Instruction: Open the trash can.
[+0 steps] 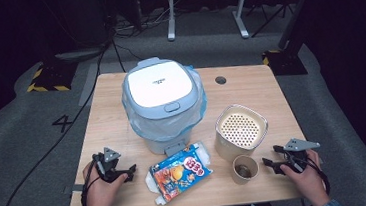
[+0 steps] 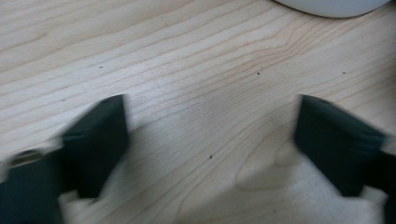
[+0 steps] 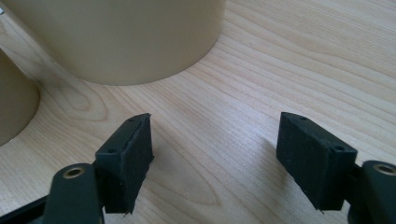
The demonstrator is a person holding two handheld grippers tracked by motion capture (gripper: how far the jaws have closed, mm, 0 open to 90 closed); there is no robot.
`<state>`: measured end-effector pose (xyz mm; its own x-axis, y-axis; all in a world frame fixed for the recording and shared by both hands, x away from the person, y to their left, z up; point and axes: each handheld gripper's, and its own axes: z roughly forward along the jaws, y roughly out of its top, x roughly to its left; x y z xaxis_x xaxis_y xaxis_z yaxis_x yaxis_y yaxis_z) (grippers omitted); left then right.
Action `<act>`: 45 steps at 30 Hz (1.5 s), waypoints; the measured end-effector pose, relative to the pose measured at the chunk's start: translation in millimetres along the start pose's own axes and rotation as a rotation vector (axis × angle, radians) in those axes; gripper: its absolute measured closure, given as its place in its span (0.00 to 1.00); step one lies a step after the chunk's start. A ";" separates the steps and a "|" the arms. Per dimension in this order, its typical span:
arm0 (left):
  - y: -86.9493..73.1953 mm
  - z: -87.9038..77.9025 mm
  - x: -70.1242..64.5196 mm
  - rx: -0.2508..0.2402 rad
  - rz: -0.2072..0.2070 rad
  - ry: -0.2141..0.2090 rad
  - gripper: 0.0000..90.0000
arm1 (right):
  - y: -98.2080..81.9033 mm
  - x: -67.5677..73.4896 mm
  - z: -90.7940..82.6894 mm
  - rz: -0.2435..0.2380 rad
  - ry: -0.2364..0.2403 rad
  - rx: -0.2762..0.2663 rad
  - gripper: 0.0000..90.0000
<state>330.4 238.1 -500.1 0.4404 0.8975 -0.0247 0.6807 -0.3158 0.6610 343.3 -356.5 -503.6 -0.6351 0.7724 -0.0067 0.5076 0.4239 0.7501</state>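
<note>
A white bin with a pale blue lid and a blue bag liner (image 1: 163, 102) stands mid-table. In front of it lies a colourful snack packet (image 1: 179, 172). A beige canister with a perforated top (image 1: 240, 130) and a small paper cup (image 1: 244, 169) stand to the right. My left gripper (image 1: 129, 173) rests on the table left of the packet, jaws wide apart over bare wood (image 2: 212, 112). My right gripper (image 1: 268, 158) sits just right of the cup, open with nothing between its jaws (image 3: 217, 126); the canister (image 3: 121, 37) and the cup (image 3: 14, 107) lie ahead of it.
The wooden table (image 1: 111, 114) has a round cable hole (image 1: 220, 80) at its back right. The bin's white base (image 2: 331, 5) edges into the top of the left gripper view. Beyond the table are grey floor, cables and a desk frame.
</note>
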 end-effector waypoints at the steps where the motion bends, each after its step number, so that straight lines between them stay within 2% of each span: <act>1: 1.3 -3.2 0.7 0.014 0.000 0.005 0.35 | 0.0 0.0 0.0 0.000 0.000 0.000 0.30; 3: 3.7 -7.6 2.3 0.024 -0.003 -0.004 0.38 | 0.0 0.0 0.0 0.000 0.000 0.000 0.30; 5: 6.0 -12.3 2.7 0.011 -0.003 -0.048 0.45 | 0.0 -0.1 0.0 0.000 0.000 0.000 0.30; 7: 10.3 -18.2 2.0 -0.001 0.003 -0.073 0.46 | 0.0 0.0 0.0 0.000 0.000 0.000 0.30; 9: 14.5 -25.3 0.6 -0.014 0.016 -0.098 0.52 | 0.0 -0.1 0.0 0.000 0.001 0.000 0.30; 11: 21.9 -36.6 -1.8 -0.026 0.036 -0.159 0.57 | 0.0 -0.1 0.0 0.000 0.001 0.000 0.30; 12: 21.9 -36.6 -1.8 -0.026 0.036 -0.159 0.60 | 0.0 -0.1 0.0 0.000 0.001 0.000 0.30; 13: 24.8 -40.7 -2.4 -0.028 0.046 -0.177 0.60 | 0.0 -0.1 0.0 0.000 0.001 0.000 0.30; 14: 30.1 -48.0 -4.6 -0.055 0.064 -0.199 0.62 | 0.0 -0.1 0.0 0.000 0.001 0.000 0.30; 15: 30.1 -48.0 -4.6 -0.055 0.064 -0.199 0.64 | 0.0 -0.1 0.0 0.000 0.001 0.000 0.30; 19: 39.1 -60.8 -7.8 -0.083 0.105 -0.247 0.69 | 0.0 -0.1 0.0 0.000 0.001 0.000 0.30; 21: 44.4 -68.0 -10.1 -0.107 0.119 -0.295 0.77 | 0.0 0.0 0.0 0.000 0.000 0.000 0.30; 22: 44.4 -68.0 -10.1 -0.107 0.119 -0.295 0.82 | -0.1 0.0 0.0 -0.001 0.000 -0.001 0.30; 23: 49.2 -72.3 -12.0 -0.123 0.139 -0.333 0.84 | -0.1 0.0 0.0 0.000 0.000 -0.001 0.30; 24: 49.2 -72.3 -12.0 -0.123 0.139 -0.333 0.86 | -0.1 0.0 0.1 -0.001 -0.001 -0.001 0.30; 25: 55.5 -76.8 -13.6 -0.138 0.168 -0.358 0.88 | -0.1 0.0 0.0 -0.001 -0.001 -0.001 0.30; 26: 55.5 -76.8 -13.6 -0.138 0.168 -0.358 0.89 | -0.1 0.0 0.0 -0.001 -0.001 -0.001 0.30; 28: 64.5 -82.3 -17.5 -0.168 0.181 -0.400 0.91 | -0.1 0.0 0.0 -0.002 -0.001 0.000 0.30; 30: 67.6 -84.2 -18.3 -0.181 0.184 -0.414 0.93 | -0.1 0.1 0.0 -0.001 -0.001 -0.001 0.30; 32: 77.7 -89.7 -20.2 -0.233 0.178 -0.442 0.96 | -0.1 0.1 0.0 -0.002 -0.001 -0.001 0.30; 33: 77.7 -89.7 -20.2 -0.233 0.178 -0.442 0.97 | -0.1 0.1 0.0 -0.001 -0.001 -0.001 0.30; 35: 89.0 -96.8 -21.6 -0.299 0.174 -0.482 0.99 | -0.1 0.1 0.1 -0.001 -0.002 -0.001 0.30; 36: 89.0 -96.8 -21.6 -0.299 0.174 -0.482 1.00 | -0.1 0.1 0.1 -0.002 -0.002 -0.001 0.30; 37: 94.0 -100.0 -22.2 -0.326 0.177 -0.494 1.00 | -0.1 0.1 0.1 -0.001 -0.002 -0.001 0.30; 40: 106.0 -106.8 -24.4 -0.370 0.183 -0.525 1.00 | -0.1 0.1 0.1 -0.002 -0.002 -0.001 0.30; 44: 124.7 -113.4 -28.2 -0.393 0.209 -0.540 1.00 | -0.1 0.1 0.1 -0.002 -0.002 -0.001 0.30; 45: 124.7 -113.4 -28.2 -0.393 0.209 -0.540 1.00 | -0.1 0.1 0.1 -0.002 -0.002 -0.001 0.30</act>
<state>336.4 208.4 -332.0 0.8379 0.5188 -0.1693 0.3322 -0.2388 0.9125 343.2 -356.4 -503.7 -0.6345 0.7729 -0.0094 0.5059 0.4245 0.7509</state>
